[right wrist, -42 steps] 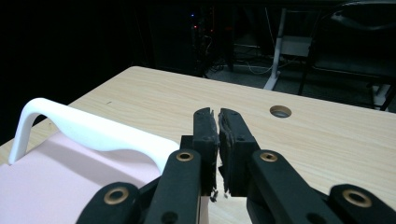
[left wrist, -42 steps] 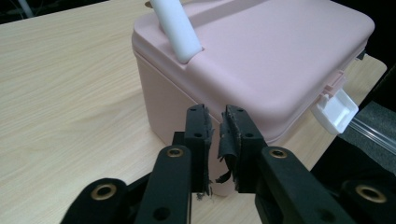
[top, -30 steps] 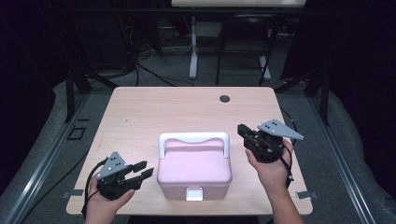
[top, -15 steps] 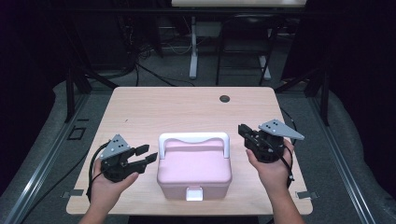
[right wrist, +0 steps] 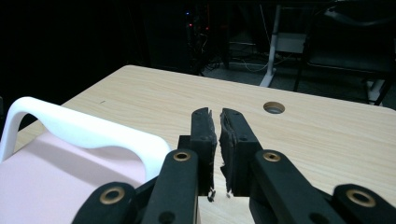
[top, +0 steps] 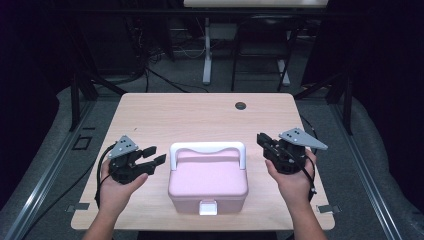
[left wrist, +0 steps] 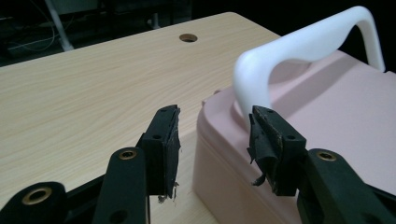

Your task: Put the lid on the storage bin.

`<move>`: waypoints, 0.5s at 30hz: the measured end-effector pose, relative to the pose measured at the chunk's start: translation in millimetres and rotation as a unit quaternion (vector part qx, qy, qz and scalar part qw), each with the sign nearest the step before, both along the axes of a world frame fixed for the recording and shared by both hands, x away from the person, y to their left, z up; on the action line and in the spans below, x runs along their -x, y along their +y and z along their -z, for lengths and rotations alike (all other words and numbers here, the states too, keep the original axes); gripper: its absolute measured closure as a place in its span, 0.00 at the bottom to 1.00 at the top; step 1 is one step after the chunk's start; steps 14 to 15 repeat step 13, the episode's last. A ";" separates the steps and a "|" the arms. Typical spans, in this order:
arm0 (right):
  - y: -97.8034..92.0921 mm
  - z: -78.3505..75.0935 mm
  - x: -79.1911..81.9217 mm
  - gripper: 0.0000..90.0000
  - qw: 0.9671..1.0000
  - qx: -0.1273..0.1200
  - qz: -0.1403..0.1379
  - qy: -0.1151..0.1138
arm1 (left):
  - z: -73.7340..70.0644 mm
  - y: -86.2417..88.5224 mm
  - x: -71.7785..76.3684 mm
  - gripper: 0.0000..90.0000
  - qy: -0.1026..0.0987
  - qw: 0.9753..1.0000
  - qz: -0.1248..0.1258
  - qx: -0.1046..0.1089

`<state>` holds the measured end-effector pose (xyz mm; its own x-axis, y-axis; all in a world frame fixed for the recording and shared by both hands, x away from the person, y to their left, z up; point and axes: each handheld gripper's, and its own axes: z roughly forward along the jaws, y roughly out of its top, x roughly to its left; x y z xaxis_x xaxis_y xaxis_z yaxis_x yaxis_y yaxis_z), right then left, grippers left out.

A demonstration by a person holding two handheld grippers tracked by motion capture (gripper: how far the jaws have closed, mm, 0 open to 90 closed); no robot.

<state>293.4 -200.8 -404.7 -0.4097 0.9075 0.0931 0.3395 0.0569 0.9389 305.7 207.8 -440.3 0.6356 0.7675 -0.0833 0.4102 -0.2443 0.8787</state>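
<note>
Between the spread jaws of the left gripper [left wrist: 212, 144]: open air, with the near-left corner of the pink box [left wrist: 327, 121] just beyond the right-hand pad; nothing is gripped. Pads black, rubbery, frayed along the lower edges. In the high view this gripper [top: 150, 158] sits just left of the box [top: 207, 180], not touching it.

Right gripper [right wrist: 218, 140]: jaws nearly pressed together, a thin slit between the ragged pads, holding nothing. In the high view it [top: 265, 144] stands just right of the box, apart from it.

One box: pale pink plastic, smooth, rounded corners, shut lid, one white arched handle [top: 207, 148] standing upright along its far edge, one white latch [top: 208, 207] on the near face. It stands at the near middle of the table [top: 200, 117].

One table: light wood grain, rectangular, one round dark cable hole [top: 241, 105] near the far edge.

Two grippers, two hands.
</note>
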 end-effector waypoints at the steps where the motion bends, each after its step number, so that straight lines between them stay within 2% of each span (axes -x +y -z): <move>1: -0.6 0.4 -0.2 0.93 1.000 0.000 0.001 0.001 | 1.4 1.5 -0.4 0.58 0.001 1.000 -0.005 0.003; 9: -4.5 7.6 -5.1 0.93 1.000 0.002 0.009 0.012 | 11.2 16.7 -4.1 0.57 0.009 1.000 -0.026 0.007; 15: -7.1 11.9 -8.1 0.92 1.000 0.004 0.014 0.018 | 17.3 20.4 -6.6 0.56 0.013 1.000 -0.024 0.007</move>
